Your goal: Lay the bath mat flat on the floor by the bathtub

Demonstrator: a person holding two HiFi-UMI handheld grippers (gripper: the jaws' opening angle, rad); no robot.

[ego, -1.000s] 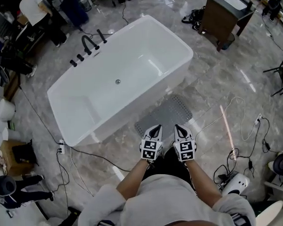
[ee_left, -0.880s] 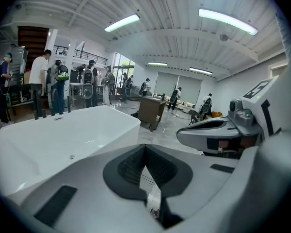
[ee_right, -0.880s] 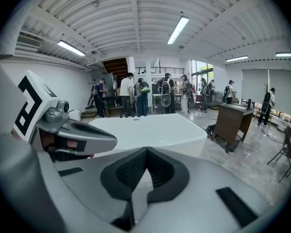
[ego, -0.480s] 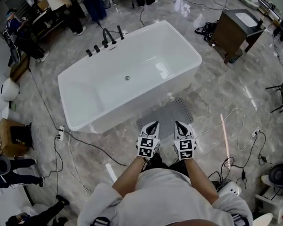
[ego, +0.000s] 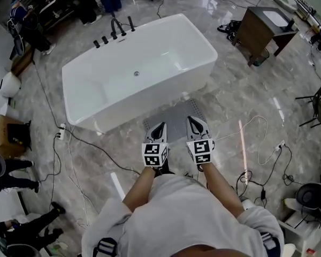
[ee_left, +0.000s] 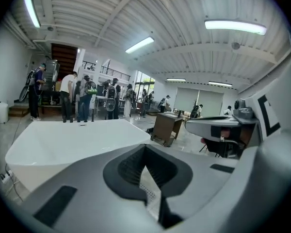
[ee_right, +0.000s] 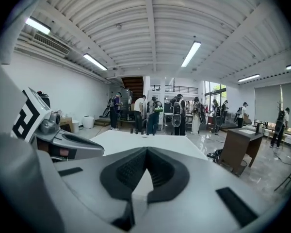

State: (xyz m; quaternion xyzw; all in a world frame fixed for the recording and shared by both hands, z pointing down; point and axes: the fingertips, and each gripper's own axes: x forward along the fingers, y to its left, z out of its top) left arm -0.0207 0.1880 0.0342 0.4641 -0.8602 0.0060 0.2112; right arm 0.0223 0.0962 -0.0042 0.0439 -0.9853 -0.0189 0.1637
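Inspection of position, taken from the head view and both gripper views.

**Task item.** The bath mat (ego: 175, 118) lies on the floor (ego: 246, 90), just beside the near wall of the bathtub (ego: 134, 108). Its surface reads grey and dotted. I see no fold or raised corner, so I judge it flat. Its long axis runs parallel to the tub's side, from about 8 o'clock to 2 o'clock in the head view.

**Claws.** The left claw (ego: 160, 127) is closed with its pads meeting at the tips, and nothing is gripped. Its own view shows only a sliver of the dotted mat through the slot below the tips, well beyond the claw. The right claw (ego: 193, 122) is likewise closed and empty. Both gripper views look level across the tub rim, so I judge both claws to be raised and pointing forward, not down at the floor.

**Governing relation.** The mat lies at 12 o'clock from both claws, directly ahead and below. The left claw lines up with the mat's 8 o'clock half and the right claw with its 2 o'clock end. Neither is clearly nearer.

**Assessment.** Placement appears complete. If the mat does need trimming, both claws must first open and descend. A white cable (ego: 257, 123) lies at 3 o'clock of the mat, apart from it.
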